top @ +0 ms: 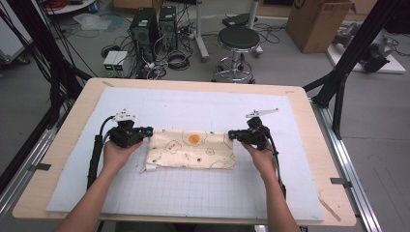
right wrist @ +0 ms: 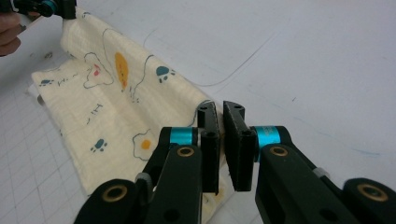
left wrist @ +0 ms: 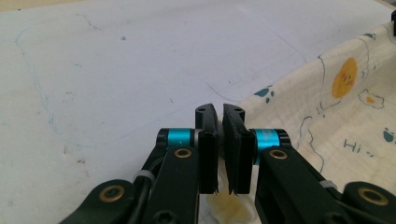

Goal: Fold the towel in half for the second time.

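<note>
A cream cloth (top: 193, 150) printed with cartoon animals and an orange face lies folded in a strip on the white gridded mat (top: 193, 193). My left gripper (top: 151, 130) sits at the cloth's far left corner, and its jaws stand almost together in the left gripper view (left wrist: 219, 112), pinching the cloth (left wrist: 336, 116) low between the pads. My right gripper (top: 231, 135) is at the far right corner, shut the same way (right wrist: 220, 108) on the edge of the cloth (right wrist: 107, 102). Far off in the right gripper view, the left gripper (right wrist: 51, 7) holds its corner slightly raised.
The mat covers a wooden table (top: 58, 145) with bare borders all round. Beyond the table's far edge stand a black stool (top: 238, 39), two computer towers (top: 145, 26), a cardboard box (top: 316, 21) and black frame struts (top: 338, 92).
</note>
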Motion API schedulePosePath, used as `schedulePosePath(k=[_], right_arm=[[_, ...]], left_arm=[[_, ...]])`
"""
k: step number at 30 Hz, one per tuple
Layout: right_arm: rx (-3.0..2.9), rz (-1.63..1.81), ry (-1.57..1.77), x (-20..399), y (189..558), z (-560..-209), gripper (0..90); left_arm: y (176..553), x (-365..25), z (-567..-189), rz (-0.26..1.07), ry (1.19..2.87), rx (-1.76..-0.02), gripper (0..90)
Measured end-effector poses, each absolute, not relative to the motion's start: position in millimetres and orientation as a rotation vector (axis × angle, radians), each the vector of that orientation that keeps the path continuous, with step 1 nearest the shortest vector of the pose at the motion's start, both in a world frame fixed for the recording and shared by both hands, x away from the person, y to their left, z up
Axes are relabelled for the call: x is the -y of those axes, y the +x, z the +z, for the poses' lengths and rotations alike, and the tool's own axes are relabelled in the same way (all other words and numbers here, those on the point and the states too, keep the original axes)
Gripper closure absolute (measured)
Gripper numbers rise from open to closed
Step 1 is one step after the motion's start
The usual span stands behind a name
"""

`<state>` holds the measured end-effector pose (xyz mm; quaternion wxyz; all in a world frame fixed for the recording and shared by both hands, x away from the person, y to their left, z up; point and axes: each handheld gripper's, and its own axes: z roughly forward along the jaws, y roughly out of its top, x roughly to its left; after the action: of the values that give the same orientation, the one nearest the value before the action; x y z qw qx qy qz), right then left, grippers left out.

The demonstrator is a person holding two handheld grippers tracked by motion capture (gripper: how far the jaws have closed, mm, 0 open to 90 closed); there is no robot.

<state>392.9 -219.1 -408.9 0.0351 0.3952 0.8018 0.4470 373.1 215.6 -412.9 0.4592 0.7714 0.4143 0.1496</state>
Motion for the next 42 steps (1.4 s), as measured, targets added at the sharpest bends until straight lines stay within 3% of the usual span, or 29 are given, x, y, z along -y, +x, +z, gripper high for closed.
schedulePosePath(k=[42], right_arm=[[-2.535, 1.351, 1.076, 220.7, 338.3, -424.6, 84.9]], left_arm=[[319.3, -218.5, -426.8, 0.339, 2.0, -0.848, 83.3]])
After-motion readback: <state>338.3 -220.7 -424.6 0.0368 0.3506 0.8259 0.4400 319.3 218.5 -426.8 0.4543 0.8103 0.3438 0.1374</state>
